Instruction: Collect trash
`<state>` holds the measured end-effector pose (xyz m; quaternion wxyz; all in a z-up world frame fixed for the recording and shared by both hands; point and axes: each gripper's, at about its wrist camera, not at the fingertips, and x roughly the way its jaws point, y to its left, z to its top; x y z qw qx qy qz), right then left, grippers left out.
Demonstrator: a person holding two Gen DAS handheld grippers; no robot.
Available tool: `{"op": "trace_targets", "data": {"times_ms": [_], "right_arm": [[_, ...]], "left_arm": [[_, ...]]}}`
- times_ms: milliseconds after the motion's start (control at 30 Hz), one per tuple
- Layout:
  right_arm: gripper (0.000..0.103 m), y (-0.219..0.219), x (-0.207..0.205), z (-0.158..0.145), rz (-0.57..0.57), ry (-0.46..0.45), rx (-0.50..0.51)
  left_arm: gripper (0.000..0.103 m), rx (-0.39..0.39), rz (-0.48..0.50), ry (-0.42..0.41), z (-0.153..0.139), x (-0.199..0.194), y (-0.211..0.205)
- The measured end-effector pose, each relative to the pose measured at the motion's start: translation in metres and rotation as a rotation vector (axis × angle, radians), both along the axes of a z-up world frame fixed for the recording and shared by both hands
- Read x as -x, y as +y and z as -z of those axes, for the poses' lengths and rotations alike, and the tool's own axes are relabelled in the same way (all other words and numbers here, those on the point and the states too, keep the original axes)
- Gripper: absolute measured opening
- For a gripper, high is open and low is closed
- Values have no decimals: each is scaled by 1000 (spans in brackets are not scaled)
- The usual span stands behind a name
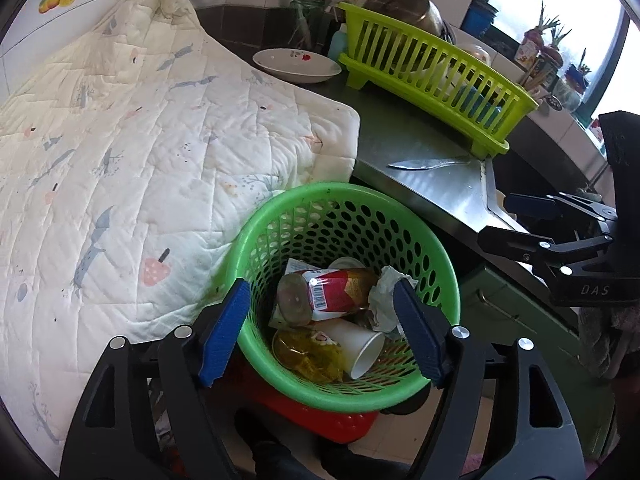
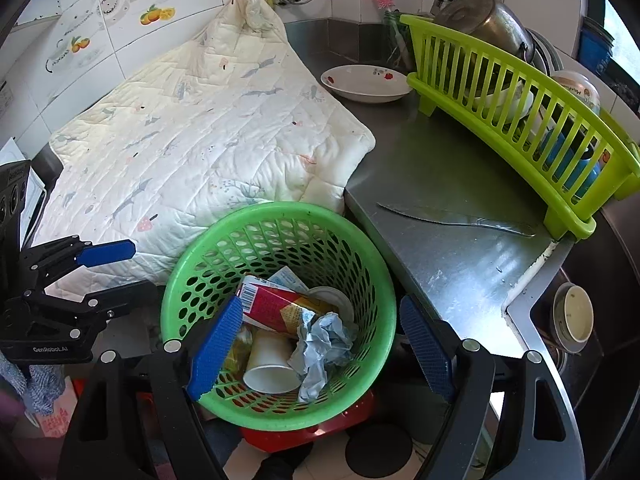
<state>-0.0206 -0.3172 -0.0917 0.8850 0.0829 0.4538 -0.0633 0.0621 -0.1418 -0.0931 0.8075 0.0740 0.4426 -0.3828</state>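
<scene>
Both grippers hang above the green basket (image 1: 348,300), pointing down into it, each with its jaws spread wide and nothing between them. The left gripper (image 1: 324,332) straddles the basket's near-left rim; the right gripper (image 2: 320,344) straddles the near-right side, one blue pad inside the rim and the other outside it. The two tools are level with each other and well apart. Inside the basket lie a white paper cup (image 2: 270,364) on its side, a crumpled paper wad (image 2: 324,344) touching it, a red carton (image 2: 276,304) across the middle and a yellow wrapper (image 1: 304,354) against the near wall. The basket stands on a red stool (image 1: 340,420), below the front edge of the steel counter (image 2: 452,256). Its far-left rim touches a quilted cloth (image 2: 208,136) that covers the counter's left part. To the right, the bare steel carries only a knife (image 2: 460,216), lying near the lime dish rack (image 2: 520,120) at the right edge beside the sink (image 2: 600,300). A white bowl (image 2: 366,82) sits toward the back corner.
</scene>
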Motion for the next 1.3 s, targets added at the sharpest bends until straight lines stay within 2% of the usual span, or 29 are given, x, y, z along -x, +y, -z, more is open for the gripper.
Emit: {"op": "trace_targets", "data": {"times_ms": [267,567,700,1300], "right_arm": [[79,12,-3,-10,-14,-43,-34],[83,26,-12,-24,-42,-95,-58],[83,33,-16,-33,-52,-125,-64],[88,65,-31,-63,-109,-221,-69]], "left_arm": [[89,7,-127,-78,-28,-8,29],[98,3,-278,-178,-57,-10,69],[98,-7,-348,-222,-68,-8,84],[98,-25,-549,-310,-94,-1,132]]}}
